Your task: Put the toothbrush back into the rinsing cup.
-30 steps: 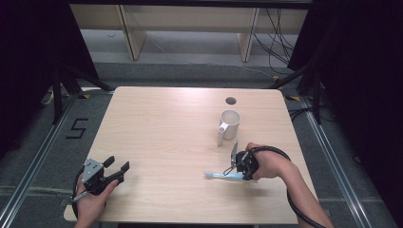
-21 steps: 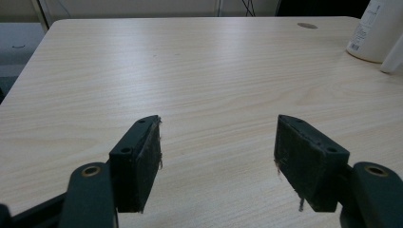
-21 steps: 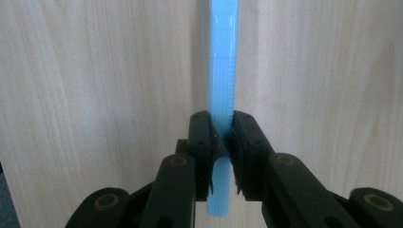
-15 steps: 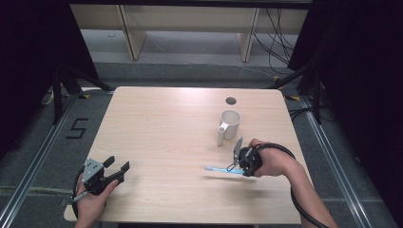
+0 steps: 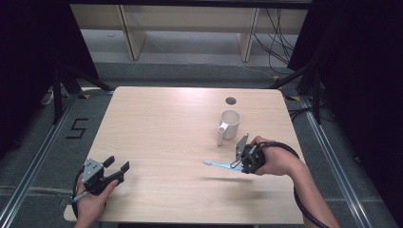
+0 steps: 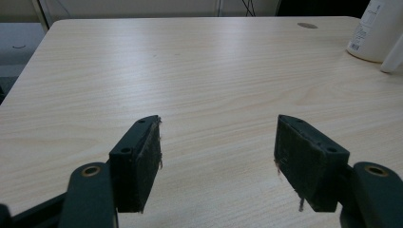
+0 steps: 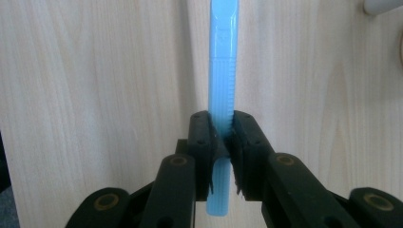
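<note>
1. While the right gripper (image 5: 239,163) clamps it between both pads, the blue toothbrush (image 5: 219,165) hangs just above the table's right half, its shadow lying on the wood below; the handle passes through the closed jaws in the right gripper view (image 7: 221,142), and the long blue shaft (image 7: 222,57) runs away from the jaws over bare wood.
2. In the high view the free end of the toothbrush points towards the table's middle, with open wood on that side and below it towards the near edge.
3. Just beyond the right gripper stands a white mug (image 5: 230,123), upright, its handle turned towards the person; the mug and the gripper are near but apart.
4. Behind the mug, a round cable hole (image 5: 231,100) sits close to the far edge of the table (image 5: 157,118).
5. The right hand (image 5: 275,159) lies near the table's right edge, with little wood between the hand and that edge.
6. Well apart, at the near left corner, the left gripper (image 5: 116,168) rests with its jaws spread wide and nothing between them; in the left gripper view (image 6: 218,156) only bare wood lies between the pads.
7. The whole left and middle of the tabletop, out to the far and left edges, carries no objects.
</note>
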{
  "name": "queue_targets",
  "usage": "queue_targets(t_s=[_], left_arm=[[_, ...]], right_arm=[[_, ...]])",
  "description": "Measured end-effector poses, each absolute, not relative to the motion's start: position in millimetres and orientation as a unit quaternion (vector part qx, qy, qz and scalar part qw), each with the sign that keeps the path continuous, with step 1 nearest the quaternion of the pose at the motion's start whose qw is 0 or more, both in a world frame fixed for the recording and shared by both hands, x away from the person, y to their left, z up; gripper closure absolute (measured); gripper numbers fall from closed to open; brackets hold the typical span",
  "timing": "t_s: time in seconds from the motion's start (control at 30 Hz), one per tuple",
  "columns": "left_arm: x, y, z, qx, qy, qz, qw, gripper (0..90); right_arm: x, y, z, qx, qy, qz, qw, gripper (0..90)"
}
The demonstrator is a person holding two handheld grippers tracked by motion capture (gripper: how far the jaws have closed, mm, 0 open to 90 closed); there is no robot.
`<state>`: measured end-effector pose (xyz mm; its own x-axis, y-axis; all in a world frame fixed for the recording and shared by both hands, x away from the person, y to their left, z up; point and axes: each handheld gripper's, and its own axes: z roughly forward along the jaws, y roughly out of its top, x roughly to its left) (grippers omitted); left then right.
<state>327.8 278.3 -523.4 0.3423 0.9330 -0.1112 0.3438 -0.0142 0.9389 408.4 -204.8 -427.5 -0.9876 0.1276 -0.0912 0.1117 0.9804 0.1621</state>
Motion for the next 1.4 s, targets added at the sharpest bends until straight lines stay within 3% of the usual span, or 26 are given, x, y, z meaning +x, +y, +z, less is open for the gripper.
queue_targets(t_s=[1.4], left_arm=[[327.6,278.8,-523.4,0.648,0.492,0.294,0.501,32.2]], right_arm=[[410.9,-218.9,-421.4,0.11,0.969,0.204,0.085,79.4]])
